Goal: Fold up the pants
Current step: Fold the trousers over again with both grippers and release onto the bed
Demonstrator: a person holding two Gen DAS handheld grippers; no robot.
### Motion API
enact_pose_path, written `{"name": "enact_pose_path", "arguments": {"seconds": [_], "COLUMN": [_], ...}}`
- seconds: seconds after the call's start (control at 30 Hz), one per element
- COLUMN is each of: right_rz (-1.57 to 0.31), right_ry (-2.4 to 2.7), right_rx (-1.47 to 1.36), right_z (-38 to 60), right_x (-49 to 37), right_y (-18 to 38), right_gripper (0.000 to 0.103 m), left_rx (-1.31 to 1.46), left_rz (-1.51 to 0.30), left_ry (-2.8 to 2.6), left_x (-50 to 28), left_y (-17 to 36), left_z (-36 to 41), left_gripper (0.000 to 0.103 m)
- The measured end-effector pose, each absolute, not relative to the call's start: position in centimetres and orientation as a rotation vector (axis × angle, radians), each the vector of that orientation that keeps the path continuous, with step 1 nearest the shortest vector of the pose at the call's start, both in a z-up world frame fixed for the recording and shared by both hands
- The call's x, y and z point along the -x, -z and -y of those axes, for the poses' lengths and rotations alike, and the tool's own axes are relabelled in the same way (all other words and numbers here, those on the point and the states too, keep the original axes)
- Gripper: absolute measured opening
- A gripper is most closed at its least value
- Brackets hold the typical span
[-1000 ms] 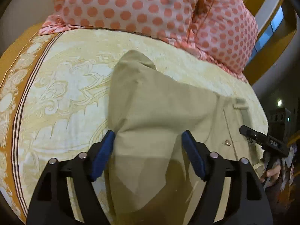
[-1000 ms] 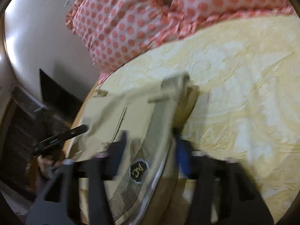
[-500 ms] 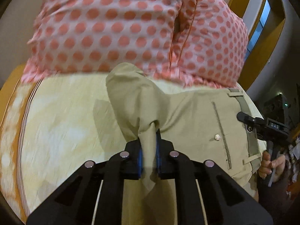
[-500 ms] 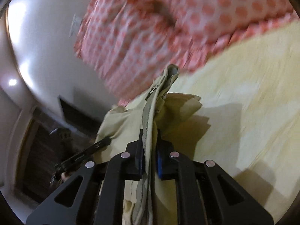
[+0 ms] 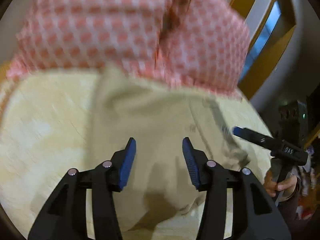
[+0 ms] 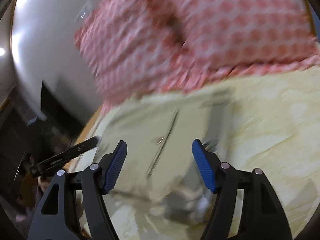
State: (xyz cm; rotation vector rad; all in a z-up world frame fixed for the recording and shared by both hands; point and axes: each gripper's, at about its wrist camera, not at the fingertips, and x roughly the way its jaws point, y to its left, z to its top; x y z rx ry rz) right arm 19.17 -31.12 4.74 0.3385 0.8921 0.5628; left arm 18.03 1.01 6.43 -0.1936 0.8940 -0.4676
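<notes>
Khaki pants [image 5: 158, 116] lie folded on the yellow patterned bedspread [image 5: 44, 124], close to the pillows. My left gripper [image 5: 159, 150] is open and empty above the pants' near part. In the right wrist view the pants [image 6: 152, 124] show a back pocket seam and button. My right gripper [image 6: 159, 152] is open and empty above them. Each gripper shows in the other's view, the right one [image 5: 238, 130] at the pants' right edge, the left one [image 6: 94, 140] at their left edge. Both views are motion-blurred.
Two pink polka-dot pillows [image 5: 124, 30] stand along the head of the bed just beyond the pants; they also show in the right wrist view [image 6: 200, 36]. A white wall [image 6: 46, 40] and dark furniture [image 6: 52, 108] lie left of the bed. A window frame [image 5: 266, 26] is at right.
Both grippers closed on the pants, carried them toward the pillows, then opened and let go. The pants now lie flatter near the pillows.
</notes>
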Motion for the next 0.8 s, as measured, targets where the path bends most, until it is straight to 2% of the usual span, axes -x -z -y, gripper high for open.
{"name": "enact_pose_path", "arguments": {"seconds": [0.03,0.1,0.13,0.17,0.2,0.23,0.27,0.3,0.4,0.6,0.8], "right_rz": [-0.962,-0.935,-0.942,-0.927,-0.879,-0.815,-0.754,-0.717,-0.667,-0.662,-0.595], "right_ry": [-0.536,-0.509,-0.47,-0.417,-0.383,-0.367,-0.353,-0.347,-0.295,-0.176,-0.093], "right_rx": [-0.345,-0.358,-0.356,-0.338,-0.298,-0.262,-0.233,-0.204,-0.128,0.035,0.013], "right_z": [30.7,31.1,31.2,31.4,31.4,31.3,31.0,30.4,28.6,25.1,25.0], "right_x": [-20.0,-20.1,-19.8,-18.7,-16.9,-14.6,-12.1,-10.3,-6.3,-4.0,-2.5], "right_y": [-3.2,-3.3,-3.8,-4.4,-5.3,-6.1,-6.4,-6.4,-4.8,-1.4,0.1], "right_gripper": [0.072,0.07,0.071,0.073,0.086,0.099,0.102,0.102,0.102,0.102,0.102], "left_rx": [0.177,0.121,0.079,0.072,0.069,0.061,0.035,0.014,-0.043,-0.112,-0.024], "left_rz": [-0.946,-0.924,-0.925,-0.919,-0.874,-0.836,-0.776,-0.739,-0.693,-0.716,-0.647], "left_ry": [0.431,0.362,0.313,0.294,0.283,0.274,0.235,0.215,0.177,0.035,0.034], "left_x": [-18.7,-19.2,-18.7,-18.0,-16.0,-14.5,-11.9,-10.1,-5.2,-1.5,0.2], "left_y": [-5.0,-4.0,-4.2,-4.6,-5.5,-6.1,-6.8,-7.1,-6.4,-2.3,-1.0], "left_z": [-0.6,0.1,0.4,0.3,0.1,0.0,-0.2,-0.4,-0.3,-0.5,-2.7], "left_gripper": [0.047,0.033,0.033,0.041,0.06,0.071,0.089,0.095,0.101,0.101,0.101]}}
